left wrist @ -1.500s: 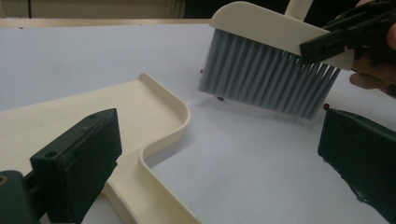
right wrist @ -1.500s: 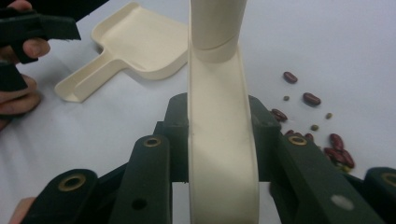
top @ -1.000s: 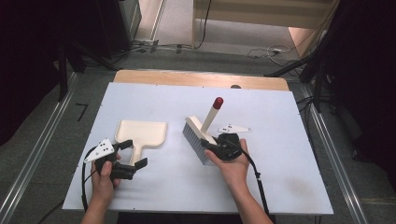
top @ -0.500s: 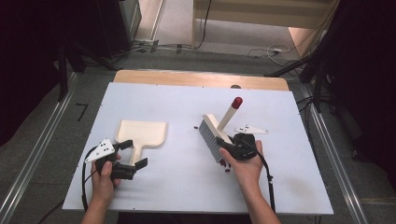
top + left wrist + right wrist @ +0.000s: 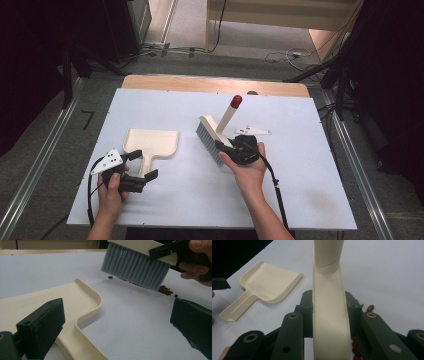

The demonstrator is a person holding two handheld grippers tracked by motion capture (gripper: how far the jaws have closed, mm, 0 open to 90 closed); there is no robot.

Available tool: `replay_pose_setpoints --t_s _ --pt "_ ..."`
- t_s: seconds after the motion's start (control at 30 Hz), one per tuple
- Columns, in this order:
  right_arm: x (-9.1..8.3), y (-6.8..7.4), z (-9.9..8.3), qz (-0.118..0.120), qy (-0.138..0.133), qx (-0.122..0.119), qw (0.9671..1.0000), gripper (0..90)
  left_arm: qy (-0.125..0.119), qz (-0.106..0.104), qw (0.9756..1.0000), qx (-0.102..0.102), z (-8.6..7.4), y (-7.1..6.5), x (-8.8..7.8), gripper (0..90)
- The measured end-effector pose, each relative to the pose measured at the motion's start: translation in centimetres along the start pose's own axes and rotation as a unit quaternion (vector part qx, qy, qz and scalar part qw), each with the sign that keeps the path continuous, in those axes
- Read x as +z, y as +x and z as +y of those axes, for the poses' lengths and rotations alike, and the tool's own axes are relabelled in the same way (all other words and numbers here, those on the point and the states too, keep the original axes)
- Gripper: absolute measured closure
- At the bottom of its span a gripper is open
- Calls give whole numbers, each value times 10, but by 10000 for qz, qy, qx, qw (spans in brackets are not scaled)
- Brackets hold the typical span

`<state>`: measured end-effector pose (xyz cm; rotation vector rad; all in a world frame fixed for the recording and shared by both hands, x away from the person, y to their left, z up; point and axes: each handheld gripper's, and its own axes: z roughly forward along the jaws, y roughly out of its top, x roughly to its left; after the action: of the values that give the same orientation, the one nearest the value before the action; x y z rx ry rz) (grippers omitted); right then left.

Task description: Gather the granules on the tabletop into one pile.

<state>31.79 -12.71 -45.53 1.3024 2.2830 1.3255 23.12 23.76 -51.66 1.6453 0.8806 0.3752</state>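
A cream dustpan [image 5: 152,142] [image 5: 50,297] [image 5: 269,285] lies flat at the table's left. Its handle points toward my left gripper [image 5: 145,165] [image 5: 117,325], which is open, with the handle lying between the jaws and by the left one, unpressed. My right gripper [image 5: 227,147] [image 5: 329,307] is shut on a brush [image 5: 212,137] [image 5: 328,265] with a cream back, grey bristles [image 5: 135,265] and a red-tipped handle. The brush hangs tilted just above the table, right of the dustpan. Several small red beans [image 5: 165,290] [image 5: 370,308] lie under the bristles.
The white table top [image 5: 310,190] has a wooden strip [image 5: 215,82] along its far edge. Metal rails run along the floor on both sides. Cables lie on the floor beyond the table.
The right gripper carried the brush to the right, then back to the left a little. The left gripper and the dustpan have stayed put.
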Motion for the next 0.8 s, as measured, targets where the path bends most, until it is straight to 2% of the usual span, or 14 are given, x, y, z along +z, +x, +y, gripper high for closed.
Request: replay_pose_setpoints --t_s 0.13,0.3,0.53,0.8 --pt "9 1 3 -12 24 88 10000 656 9 -15 10000 14 0 0 0 0" --pt "13 -10 0 -196 82 209 9996 657 6 10 10000 31 0 -1 -1 0" --pt "3 -33 -10 -364 60 457 9983 656 16 31 10000 40 0 -1 0 0" --pt "-8 -46 -15 -501 27 553 9972 657 20 34 10000 43 0 -1 0 0"
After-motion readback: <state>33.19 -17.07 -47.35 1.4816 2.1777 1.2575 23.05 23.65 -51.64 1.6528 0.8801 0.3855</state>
